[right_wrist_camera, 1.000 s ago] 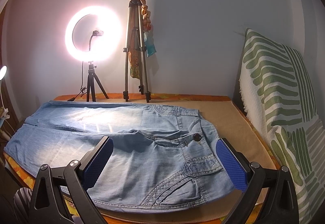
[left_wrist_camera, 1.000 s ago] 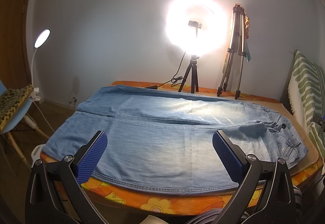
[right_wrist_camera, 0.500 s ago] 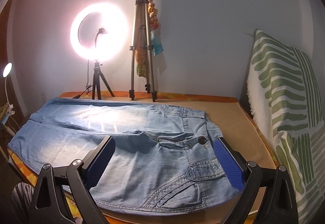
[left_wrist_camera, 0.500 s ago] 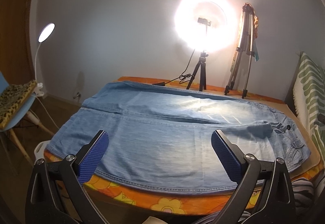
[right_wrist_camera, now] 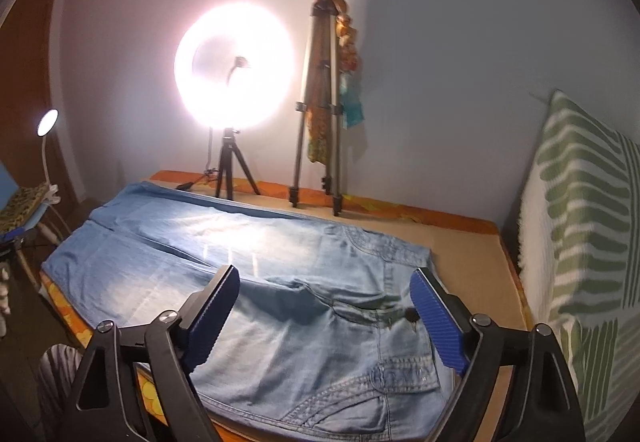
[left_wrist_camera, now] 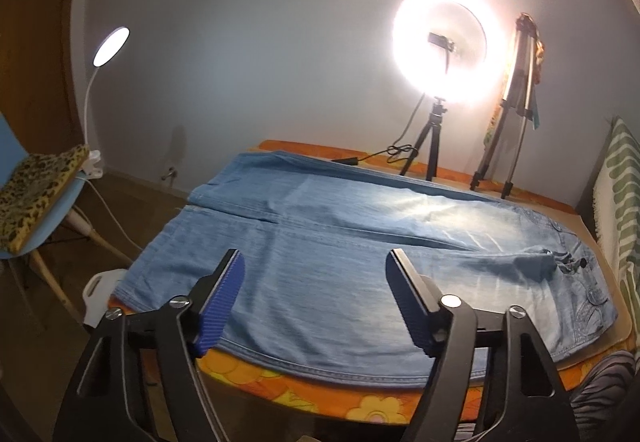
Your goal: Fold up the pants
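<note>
Light blue denim pants [left_wrist_camera: 340, 242] lie spread flat across the table [left_wrist_camera: 312, 394], leg hems at the left, waist and button at the right. My left gripper [left_wrist_camera: 316, 266] hovers above the near leg, off the cloth; its jaws are closing with nothing between them. In the right wrist view the same pants [right_wrist_camera: 280, 274] show their waistband, button and front pocket. My right gripper [right_wrist_camera: 326, 280] hangs above the crotch and pocket area, clear of the fabric, its jaws also closing on nothing.
A lit ring light on a small tripod [left_wrist_camera: 440, 45] and a folded tripod [left_wrist_camera: 516, 101] stand at the table's far edge. A green-striped cushion [right_wrist_camera: 580, 222] lines the right side. A chair with a leopard-print pad [left_wrist_camera: 36, 193] and a desk lamp [left_wrist_camera: 112, 45] stand at the left.
Both grippers' jaws have narrowed, the left more. The left view has shifted left along the legs. The right gripper has risen, showing more of the waist area.
</note>
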{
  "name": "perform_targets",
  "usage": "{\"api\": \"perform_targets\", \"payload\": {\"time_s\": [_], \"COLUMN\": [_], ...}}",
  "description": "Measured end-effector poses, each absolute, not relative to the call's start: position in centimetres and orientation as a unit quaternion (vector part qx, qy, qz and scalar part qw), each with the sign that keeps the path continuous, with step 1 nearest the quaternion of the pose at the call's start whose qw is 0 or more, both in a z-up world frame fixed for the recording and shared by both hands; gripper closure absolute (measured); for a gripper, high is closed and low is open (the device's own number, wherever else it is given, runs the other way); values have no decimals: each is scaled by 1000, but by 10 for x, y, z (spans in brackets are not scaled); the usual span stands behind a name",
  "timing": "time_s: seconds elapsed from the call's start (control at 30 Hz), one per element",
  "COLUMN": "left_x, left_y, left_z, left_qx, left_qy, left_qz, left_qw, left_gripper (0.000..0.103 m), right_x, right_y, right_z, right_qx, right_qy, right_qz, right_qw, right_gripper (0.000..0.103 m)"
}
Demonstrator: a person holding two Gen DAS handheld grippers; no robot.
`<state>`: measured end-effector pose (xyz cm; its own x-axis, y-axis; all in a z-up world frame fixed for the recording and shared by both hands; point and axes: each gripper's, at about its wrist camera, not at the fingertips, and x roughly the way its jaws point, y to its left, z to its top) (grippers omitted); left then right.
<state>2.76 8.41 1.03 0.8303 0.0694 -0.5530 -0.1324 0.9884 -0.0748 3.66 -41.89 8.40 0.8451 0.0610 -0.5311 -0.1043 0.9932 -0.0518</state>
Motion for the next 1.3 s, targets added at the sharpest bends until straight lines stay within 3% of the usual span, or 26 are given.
{"api": "perform_targets", "payload": {"time_s": [0.23,0.43,0.73,1.3], "left_x": [45,69,126,274], "left_y": [112,129,148,165], "left_z": [31,46,55,-13], "left_qx": [-60,-48,-39,-49], "left_qy": [291,295,301,386], "left_qz": [69,83,80,72], "left_qw": [952,951,949,918], "left_gripper": [50,50,53,53], "right_x": [58,89,148,303], "right_y": [-399,-376,-347,-277], "right_z": [103,106,113,17], "right_qx": [-87,-105,-111,-160], "right_qy": [274,300,300,338], "right_qz": [90,132,153,227], "right_qw": [954,939,935,899], "right_gripper": [19,30,30,35]}}
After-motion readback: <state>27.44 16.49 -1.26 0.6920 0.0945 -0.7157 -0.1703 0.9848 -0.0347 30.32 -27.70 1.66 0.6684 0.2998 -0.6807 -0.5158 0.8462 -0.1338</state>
